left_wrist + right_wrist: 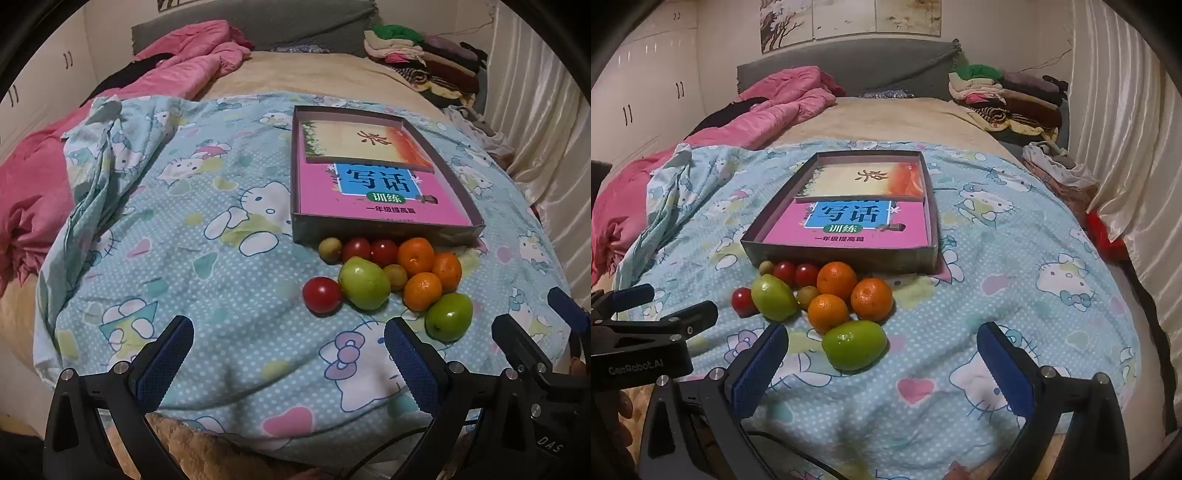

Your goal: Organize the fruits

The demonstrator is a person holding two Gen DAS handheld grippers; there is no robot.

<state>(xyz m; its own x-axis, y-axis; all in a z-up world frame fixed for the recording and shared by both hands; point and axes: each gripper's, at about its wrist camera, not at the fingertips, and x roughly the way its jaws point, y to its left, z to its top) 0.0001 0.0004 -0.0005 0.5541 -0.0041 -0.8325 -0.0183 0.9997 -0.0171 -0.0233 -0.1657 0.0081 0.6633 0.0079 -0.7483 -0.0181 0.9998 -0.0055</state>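
A cluster of fruit lies on the Hello Kitty sheet before a shallow cardboard box (388, 230) (849, 258) that holds two books. There are three oranges (416, 256) (836, 281), two green fruits (364, 282) (855, 344), three red tomatoes (322, 294) (743, 301) and two small yellowish fruits (330, 250) (807, 296). My left gripper (288, 354) is open and empty, near and left of the cluster. My right gripper (882, 354) is open and empty, with the nearest green fruit just beyond its fingers. The right gripper also shows in the left wrist view (535, 325).
The sheet (207, 206) covers a bed. A pink quilt (177, 70) (775, 99) is bunched at the left. Folded clothes (421, 59) (1004, 96) are stacked at the far right. A curtain (1126, 147) hangs on the right.
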